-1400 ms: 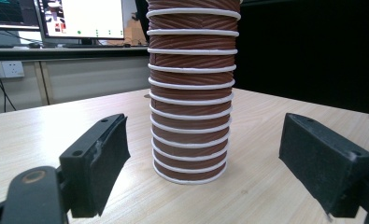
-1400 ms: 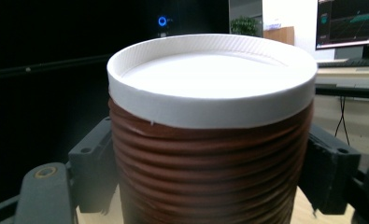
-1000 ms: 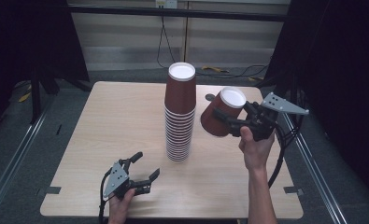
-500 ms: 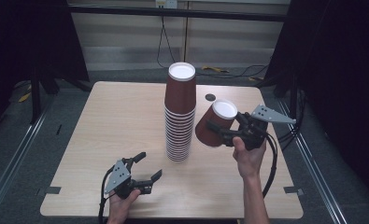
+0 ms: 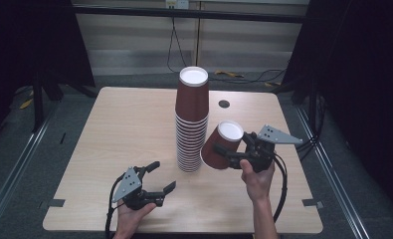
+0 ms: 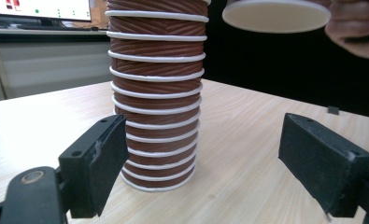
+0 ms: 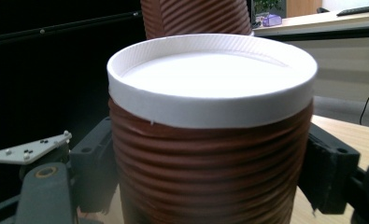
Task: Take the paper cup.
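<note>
A tall stack of upside-down ribbed brown paper cups stands at the table's middle. My right gripper is shut on a single brown cup, held tilted with its white base up, just right of the stack's lower part. In the right gripper view the cup sits between both pads, with the stack behind it. My left gripper rests open near the front edge, left of the stack. In the left gripper view its jaws stand wide apart facing the stack, with the held cup's base above right.
A small black round fitting is set in the wooden table behind the stack. Cables trail from both grippers over the front edge. Dark curtains and metal rails flank the table, with more cables on the floor behind.
My right gripper has carried the cup down and toward the front, closer to the stack's lower part. The left gripper has stayed put and open.
</note>
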Action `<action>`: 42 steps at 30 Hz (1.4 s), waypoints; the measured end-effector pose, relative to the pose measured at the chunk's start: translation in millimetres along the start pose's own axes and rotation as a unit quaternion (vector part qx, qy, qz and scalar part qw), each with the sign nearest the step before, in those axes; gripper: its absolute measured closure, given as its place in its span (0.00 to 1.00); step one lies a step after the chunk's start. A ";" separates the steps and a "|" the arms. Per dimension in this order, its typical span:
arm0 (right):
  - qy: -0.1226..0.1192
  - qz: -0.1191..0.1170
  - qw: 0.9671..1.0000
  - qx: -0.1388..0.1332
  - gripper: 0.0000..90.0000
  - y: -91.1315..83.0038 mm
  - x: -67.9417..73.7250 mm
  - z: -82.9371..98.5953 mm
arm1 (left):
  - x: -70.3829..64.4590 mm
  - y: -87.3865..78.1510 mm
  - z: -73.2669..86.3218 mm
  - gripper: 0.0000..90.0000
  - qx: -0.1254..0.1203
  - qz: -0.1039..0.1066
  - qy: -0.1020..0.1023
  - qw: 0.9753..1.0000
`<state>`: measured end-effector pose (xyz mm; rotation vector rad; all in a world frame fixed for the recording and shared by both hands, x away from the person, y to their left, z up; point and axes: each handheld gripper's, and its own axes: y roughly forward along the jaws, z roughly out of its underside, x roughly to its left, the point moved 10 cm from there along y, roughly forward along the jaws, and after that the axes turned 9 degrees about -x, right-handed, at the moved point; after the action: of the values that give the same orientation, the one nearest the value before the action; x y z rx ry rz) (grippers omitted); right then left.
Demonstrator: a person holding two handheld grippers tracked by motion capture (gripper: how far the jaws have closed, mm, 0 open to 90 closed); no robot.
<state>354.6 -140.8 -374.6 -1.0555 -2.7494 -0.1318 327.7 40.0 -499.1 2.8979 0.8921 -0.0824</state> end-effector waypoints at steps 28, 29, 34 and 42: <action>0.019 -0.062 0.997 0.034 0.22 8.7 26.5 64.7 | -36.8 6.2 -12.7 0.17 0.015 0.076 0.009 0.997; 0.018 -0.064 0.997 0.037 0.22 10.0 28.0 67.6 | -37.1 6.6 -12.8 0.17 0.016 0.079 0.010 0.997; 0.020 -0.073 0.996 0.045 0.22 11.8 31.7 74.1 | -42.2 11.9 -10.5 0.17 0.025 0.094 0.006 0.995; 0.016 -0.088 0.995 0.047 0.22 13.3 38.8 76.3 | -50.6 18.0 -6.6 0.17 0.042 0.115 0.023 0.992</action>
<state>324.0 -94.1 -440.7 -0.7809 -2.7856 -0.0445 296.2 -2.2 -486.8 3.0694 0.5686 -0.0335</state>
